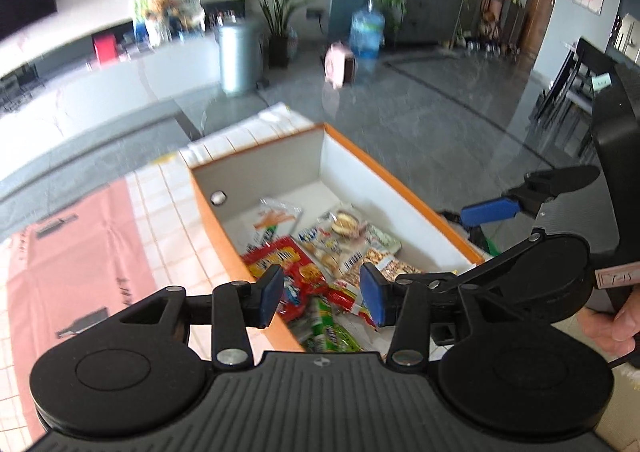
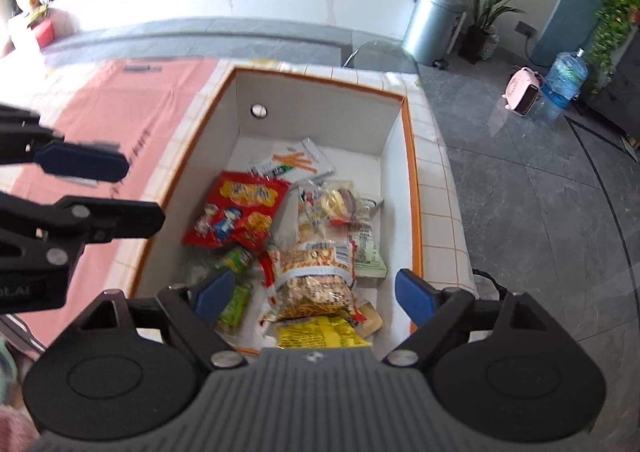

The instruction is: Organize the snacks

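Left side: a pink sheet [image 2: 132, 119] lies on the checked cloth of the tabletop [image 2: 436, 187], just beside the box. The left gripper [image 1: 322, 294] hangs above the near left rim of the box, jaws partly spread, nothing between the pads. No earlier picture is on hand, so only its present stance is recorded.

Centre: an open box [image 2: 412, 155], orange outside and white inside, stands on the tabletop and holds the snacks in a loose heap. On the left of the heap lies a red snack bag [image 2: 236, 211] with cartoon figures; beyond it, against the far wall, a white packet with orange sticks [image 2: 292, 163]. In the middle lies a clear pack of round biscuits [image 2: 332, 207], and nearer, a peanut bag [image 2: 316, 284] resting over a yellow packet [image 2: 316, 336]. Green packets [image 2: 236, 280] sit at the near left of the heap.

Right side: the right gripper [image 2: 316, 298] is poised above the near end of the box, jaws spread wide and empty, the peanut bag directly below. Beyond the tabletop's right edge there is only grey floor.

Assessment: both grippers are free, so a deposit into the box appears just finished. No snack is visible outside the box, so the task looks well advanced or complete. The next move calls for lifting clear of the rim and checking the tabletop for leftovers.
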